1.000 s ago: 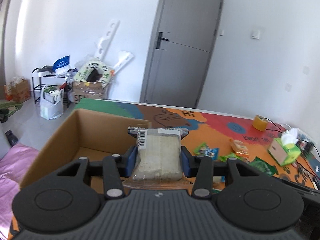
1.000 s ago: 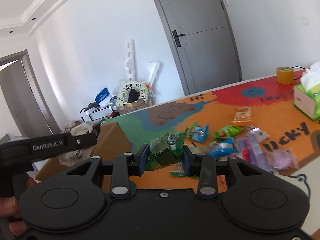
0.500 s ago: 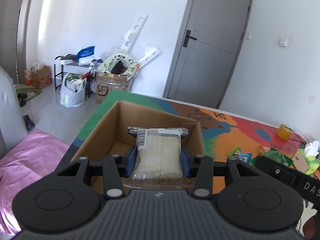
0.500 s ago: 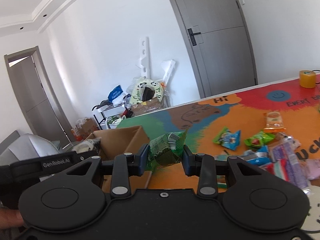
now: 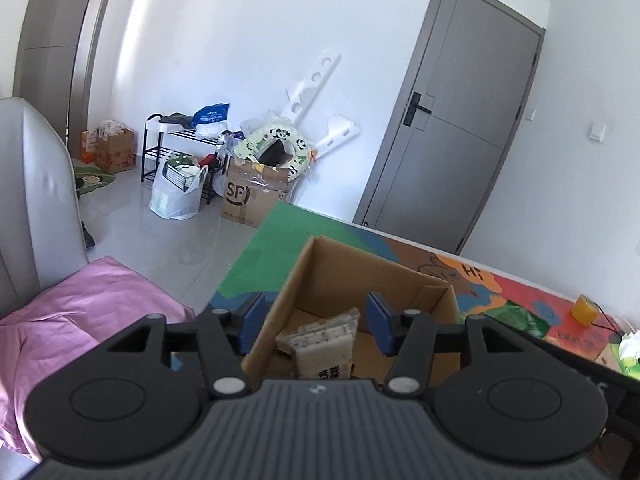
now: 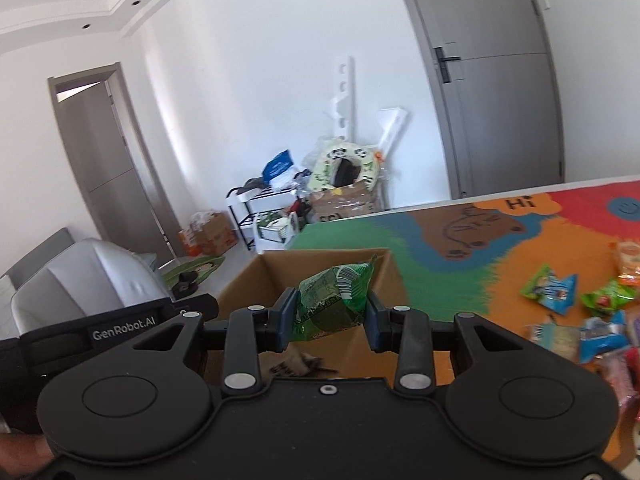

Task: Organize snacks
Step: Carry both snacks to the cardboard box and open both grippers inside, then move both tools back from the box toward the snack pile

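An open cardboard box [image 5: 360,276] stands on the colourful table mat; it also shows in the right wrist view [image 6: 320,258]. My left gripper [image 5: 314,322] is open above the box. A pale beige snack pack [image 5: 326,344] lies loose inside the box below the open jaws. My right gripper [image 6: 330,316] is shut on a green snack packet [image 6: 332,300] and holds it over the box's near edge. The left gripper's body [image 6: 116,324] shows at the left of the right wrist view.
Several loose snack packets [image 6: 560,288] lie on the mat [image 6: 460,276] to the right of the box. A yellow tape roll [image 5: 584,306] sits at the far right. A pink cloth [image 5: 80,312] and a grey chair [image 5: 36,200] are left of the table.
My left gripper has opened and the beige pack has dropped into the box. My right gripper has moved left with the green packet, now over the box.
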Action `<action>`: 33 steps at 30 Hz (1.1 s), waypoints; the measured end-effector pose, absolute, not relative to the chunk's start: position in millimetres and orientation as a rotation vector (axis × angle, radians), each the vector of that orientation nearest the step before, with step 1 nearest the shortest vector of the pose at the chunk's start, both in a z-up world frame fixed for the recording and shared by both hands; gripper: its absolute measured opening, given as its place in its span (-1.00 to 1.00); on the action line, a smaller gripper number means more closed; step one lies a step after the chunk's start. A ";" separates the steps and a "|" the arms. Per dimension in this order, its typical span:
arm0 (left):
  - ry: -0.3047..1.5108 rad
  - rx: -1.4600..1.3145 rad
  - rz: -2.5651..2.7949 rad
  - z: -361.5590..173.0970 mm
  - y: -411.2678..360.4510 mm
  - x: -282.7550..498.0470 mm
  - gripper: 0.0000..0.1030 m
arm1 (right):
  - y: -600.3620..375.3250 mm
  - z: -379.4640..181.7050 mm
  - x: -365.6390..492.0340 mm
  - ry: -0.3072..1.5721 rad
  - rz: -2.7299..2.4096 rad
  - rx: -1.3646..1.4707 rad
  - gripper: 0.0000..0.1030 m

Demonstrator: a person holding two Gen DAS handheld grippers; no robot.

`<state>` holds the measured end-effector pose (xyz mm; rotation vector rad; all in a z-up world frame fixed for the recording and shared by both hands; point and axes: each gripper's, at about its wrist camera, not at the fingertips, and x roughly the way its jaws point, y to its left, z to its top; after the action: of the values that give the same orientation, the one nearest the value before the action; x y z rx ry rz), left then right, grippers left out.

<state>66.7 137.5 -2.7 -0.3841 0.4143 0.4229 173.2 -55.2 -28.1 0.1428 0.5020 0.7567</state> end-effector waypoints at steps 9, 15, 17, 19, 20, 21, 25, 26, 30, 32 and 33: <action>0.423 -0.403 0.427 -0.7 142.9 61.1 0.36 | -52.4 -22.2 168.9 0.506 0.731 0.137 0.10; 0.424 -0.378 0.387 2.3 120.5 65.4 0.62 | -85.1 -26.7 172.0 0.527 0.670 0.183 0.17; 0.431 -0.363 0.368 2.6 111.1 66.9 0.68 | -97.2 -28.7 170.9 0.528 0.649 0.188 0.24; 0.438 -0.351 0.345 2.3 100.6 69.6 0.70 | -109.6 -30.4 170.2 0.531 0.631 0.197 0.25; 0.440 -0.344 0.334 1.9 95.9 70.5 0.72 | -116.7 -31.0 168.9 0.533 0.622 0.203 0.26; 0.443 -0.338 0.324 1.6 91.0 71.4 0.72 | -122.5 -31.7 168.3 0.535 0.614 0.208 0.26; 0.462 -0.322 0.288 -1.6 71.0 74.3 0.76 | -147.0 -35.1 165.5 0.537 0.574 0.217 0.29; 0.467 -0.319 0.280 -2.2 66.3 74.8 0.78 | -153.1 -35.4 164.3 0.534 0.565 0.219 0.31; 0.472 -0.300 0.242 -1.4 46.4 76.8 0.83 | -176.6 -34.4 156.9 0.515 0.525 0.222 0.46; 0.472 -0.296 0.220 -1.2 35.7 77.6 0.84 | -187.1 -34.3 154.7 0.506 0.514 0.225 0.49; 0.475 -0.293 0.211 -0.8 30.8 78.7 0.84 | -192.9 -34.0 152.7 0.501 0.507 0.229 0.52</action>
<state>78.7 30.8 -0.8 -0.2929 0.4753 0.2107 152.7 -192.9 -34.0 0.2292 0.5006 0.5071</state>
